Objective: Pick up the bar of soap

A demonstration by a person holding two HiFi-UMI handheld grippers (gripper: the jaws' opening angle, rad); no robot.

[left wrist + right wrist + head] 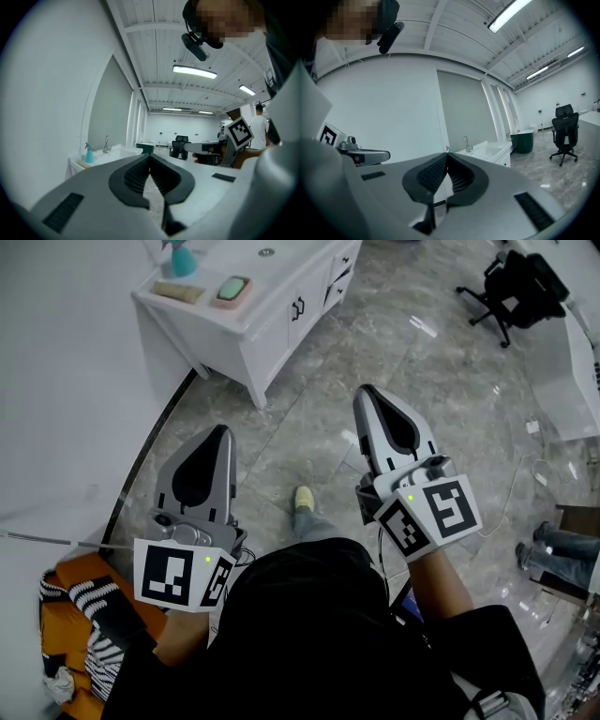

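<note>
A green bar of soap (232, 287) lies in a pink dish on the white sink cabinet (281, 282) at the top left of the head view, next to a teal spray bottle (181, 257). My left gripper (223, 431) and right gripper (364, 391) are held level over the floor, well short of the cabinet. Both are shut, tips together, with nothing between them. In the left gripper view the left gripper (150, 155) points past the spray bottle (89, 153) and tap. From the right gripper view, the right gripper (446, 154) faces the sink cabinet (494, 151); the soap is hidden.
Grey marble floor lies between me and the cabinet. A black office chair (516, 287) stands at the top right. A person's legs (561, 549) show at the right edge. An orange thing with striped cloth (84, 615) lies at the bottom left. A green bin (523, 140) stands beyond the cabinet.
</note>
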